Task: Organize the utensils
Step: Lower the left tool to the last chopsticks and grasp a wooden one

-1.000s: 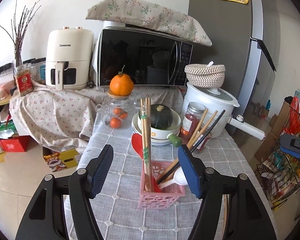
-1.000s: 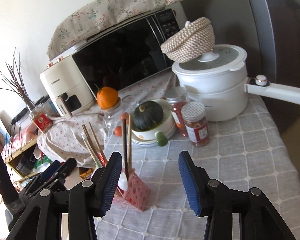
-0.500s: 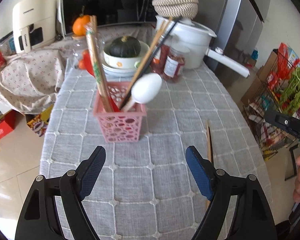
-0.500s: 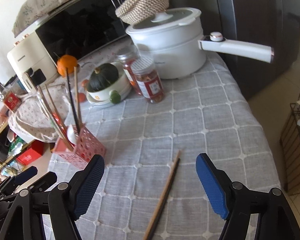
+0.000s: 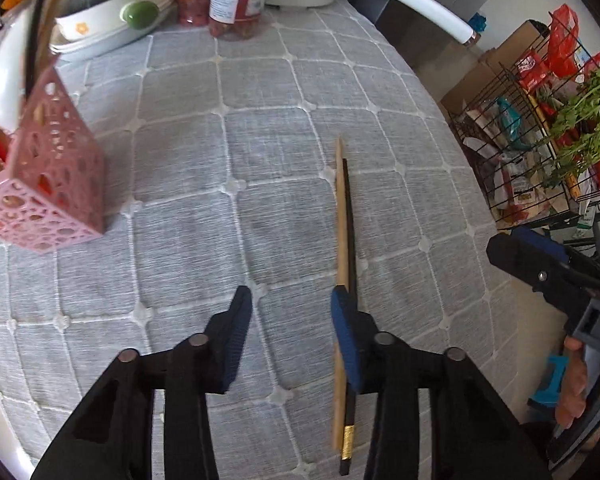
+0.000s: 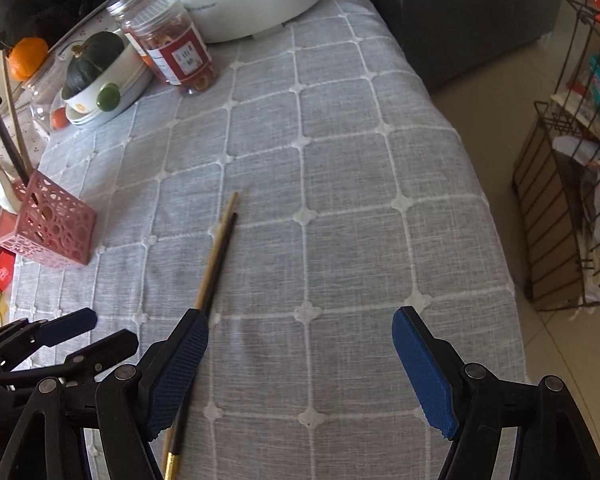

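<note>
Table (image 6: 340, 200) w/ chopsticks (image 6: 214, 264), basket (image 6: 48, 224)

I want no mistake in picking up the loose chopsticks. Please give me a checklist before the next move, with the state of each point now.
1. Wooden chopstick and black chopstick lie together on the grey checked tablecloth: ok.
2. Left gripper around the pair: not ok, its fingers have just been closing beside them, nothing between.
3. Right gripper open, holding nothing: ok.
4. Pink perforated plastic basket upright: ok.
5. Free room inside the basket: cannot tell.
</note>
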A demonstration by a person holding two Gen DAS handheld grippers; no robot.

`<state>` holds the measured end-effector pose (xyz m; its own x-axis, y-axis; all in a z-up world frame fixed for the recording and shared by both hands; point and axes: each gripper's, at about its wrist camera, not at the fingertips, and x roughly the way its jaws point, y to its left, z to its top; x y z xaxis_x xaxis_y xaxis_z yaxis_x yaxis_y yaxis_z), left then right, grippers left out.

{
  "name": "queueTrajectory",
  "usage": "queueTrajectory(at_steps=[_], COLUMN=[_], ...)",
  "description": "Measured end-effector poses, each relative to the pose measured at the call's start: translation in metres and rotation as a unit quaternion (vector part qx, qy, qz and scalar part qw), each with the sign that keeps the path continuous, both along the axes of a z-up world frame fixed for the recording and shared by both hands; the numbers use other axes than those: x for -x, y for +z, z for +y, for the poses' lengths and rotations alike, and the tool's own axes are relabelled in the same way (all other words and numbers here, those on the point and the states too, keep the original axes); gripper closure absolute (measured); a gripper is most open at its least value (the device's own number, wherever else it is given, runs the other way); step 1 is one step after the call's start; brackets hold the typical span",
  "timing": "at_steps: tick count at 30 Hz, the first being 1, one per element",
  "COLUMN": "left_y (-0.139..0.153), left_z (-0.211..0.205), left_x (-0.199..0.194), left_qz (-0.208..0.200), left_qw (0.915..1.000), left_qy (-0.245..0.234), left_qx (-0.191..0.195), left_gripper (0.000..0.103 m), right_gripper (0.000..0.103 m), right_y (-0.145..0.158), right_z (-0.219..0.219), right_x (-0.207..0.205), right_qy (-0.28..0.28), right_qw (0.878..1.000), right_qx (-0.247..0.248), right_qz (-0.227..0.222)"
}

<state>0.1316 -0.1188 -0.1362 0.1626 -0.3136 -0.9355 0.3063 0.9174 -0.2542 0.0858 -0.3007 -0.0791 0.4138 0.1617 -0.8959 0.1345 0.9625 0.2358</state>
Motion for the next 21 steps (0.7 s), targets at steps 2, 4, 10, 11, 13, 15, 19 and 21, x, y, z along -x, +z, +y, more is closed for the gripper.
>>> queueTrajectory(at_steps=[2,4,10,11,13,15,19,21], left_y=[-0.005,-0.007,-0.014,-0.014,-0.016,-0.016,-0.012,-0.010], left_z=[-0.011,-0.021,-0.046,-0.050,-0.056,-0.060,-0.068,-0.072], left_x=[-0.006,-0.010,-0.023,-0.025,-0.029,-0.032,-0.034,-0.034], left_qz=[0.006,0.004,-0.001,-0.002,0.002,0.004,0.003,0.001], left_qw=[1.0000,0.9999,0.9994,0.9992,0.9991,0.9992,0.9996,0.9995], left_qy=[-0.004,-0.009,-0.019,-0.020,-0.021,-0.018,-0.018,-0.022], left_qx=[-0.003,-0.009,-0.030,-0.033,-0.037,-0.034,-0.024,-0.024], left_gripper=[0.082,0.087,0.094,0.094,0.094,0.094,0.094,0.094], right_gripper=[0.022,0.022,0.022,0.022,0.022,0.022,0.022,0.022], right_y=[-0.005,-0.008,-0.005,-0.005,-0.005,-0.004,-0.002,-0.001], right_z=[-0.005,-0.007,-0.011,-0.012,-0.015,-0.017,-0.021,-0.022], right_x=[-0.001,-0.002,-0.003,-0.003,-0.003,-0.003,-0.002,-0.002], right_qy=[-0.002,0.000,0.009,0.007,0.003,-0.002,-0.011,-0.013], right_qw=[1.000,1.000,1.000,1.000,1.000,1.000,0.999,0.999], right_qx=[-0.003,-0.006,-0.002,-0.004,-0.015,-0.028,-0.042,-0.043], right_qz=[0.008,0.015,0.008,0.008,0.009,0.009,0.008,0.007])
